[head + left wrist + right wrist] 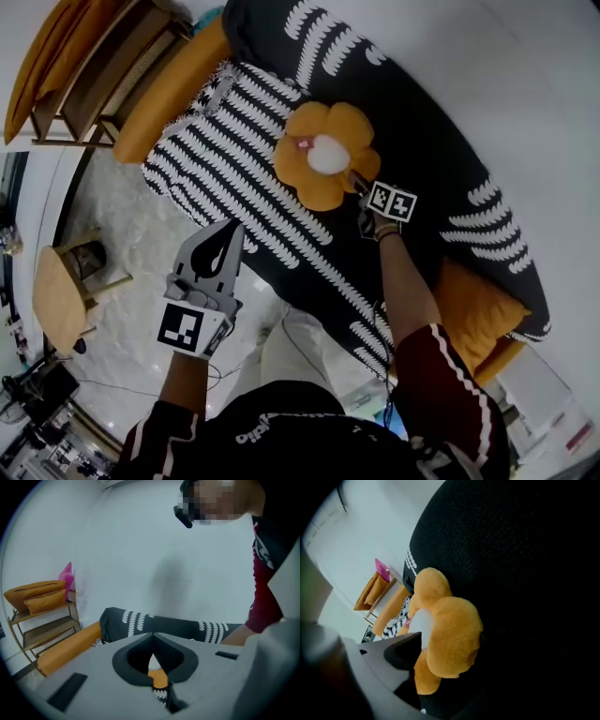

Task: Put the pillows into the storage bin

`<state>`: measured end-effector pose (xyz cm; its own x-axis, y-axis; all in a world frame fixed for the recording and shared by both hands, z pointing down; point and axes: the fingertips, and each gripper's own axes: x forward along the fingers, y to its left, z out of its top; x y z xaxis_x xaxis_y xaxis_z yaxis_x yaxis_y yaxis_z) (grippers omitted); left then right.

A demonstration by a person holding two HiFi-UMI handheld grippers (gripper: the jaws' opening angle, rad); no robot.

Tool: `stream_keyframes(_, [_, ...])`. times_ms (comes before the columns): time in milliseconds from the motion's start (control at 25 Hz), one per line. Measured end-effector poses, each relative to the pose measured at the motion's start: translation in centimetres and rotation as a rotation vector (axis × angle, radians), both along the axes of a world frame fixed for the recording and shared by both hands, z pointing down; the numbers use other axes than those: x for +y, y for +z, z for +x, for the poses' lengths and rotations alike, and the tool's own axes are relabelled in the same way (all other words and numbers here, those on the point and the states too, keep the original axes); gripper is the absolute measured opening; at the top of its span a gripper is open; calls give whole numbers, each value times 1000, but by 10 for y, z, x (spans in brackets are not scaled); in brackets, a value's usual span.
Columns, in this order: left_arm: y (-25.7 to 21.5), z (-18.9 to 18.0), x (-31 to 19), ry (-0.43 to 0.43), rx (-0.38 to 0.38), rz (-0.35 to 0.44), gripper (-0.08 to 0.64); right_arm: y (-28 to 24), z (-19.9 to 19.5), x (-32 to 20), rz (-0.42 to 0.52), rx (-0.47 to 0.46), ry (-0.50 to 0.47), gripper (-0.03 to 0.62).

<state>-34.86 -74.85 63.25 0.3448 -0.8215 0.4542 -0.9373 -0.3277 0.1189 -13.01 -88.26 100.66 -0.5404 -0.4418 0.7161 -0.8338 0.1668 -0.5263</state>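
Right gripper (356, 180), jaws open, sits at a petal of the single orange flower pillow (326, 155) mid-sofa (422, 159). Bare seat lies to its right, one striped cushion (220, 150) to its left. Left gripper (232, 234), jaws closed and empty, hovers over open floor (131, 244).

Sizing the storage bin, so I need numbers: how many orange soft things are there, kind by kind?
Flower-shaped pillow: 1
Shelf cushions on the wooden shelf: 2
End cushions on the sofa: 2
Total: 5
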Motion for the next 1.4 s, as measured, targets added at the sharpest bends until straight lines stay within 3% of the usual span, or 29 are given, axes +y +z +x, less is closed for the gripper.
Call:
stream_keyframes(280, [29, -8, 12, -18, 2, -42, 3, 35, -6, -7, -38, -34, 26, 426])
stream_keyframes(560, [33, -15, 15, -27, 4, -73, 3, 41, -19, -12, -63, -38, 18, 394])
stream_keyframes(760, [22, -20, 19, -37, 20, -53, 3, 25, -19, -11, -41, -17, -4, 262])
stream_keyframes(960, [8, -29, 38, -52, 17, -47, 3, 5, -23, 0, -30, -6, -28, 179])
stream_keyframes(1400, [-64, -72, 101, -104, -1, 44, 3, -89, -52, 12, 51, 5, -32, 129])
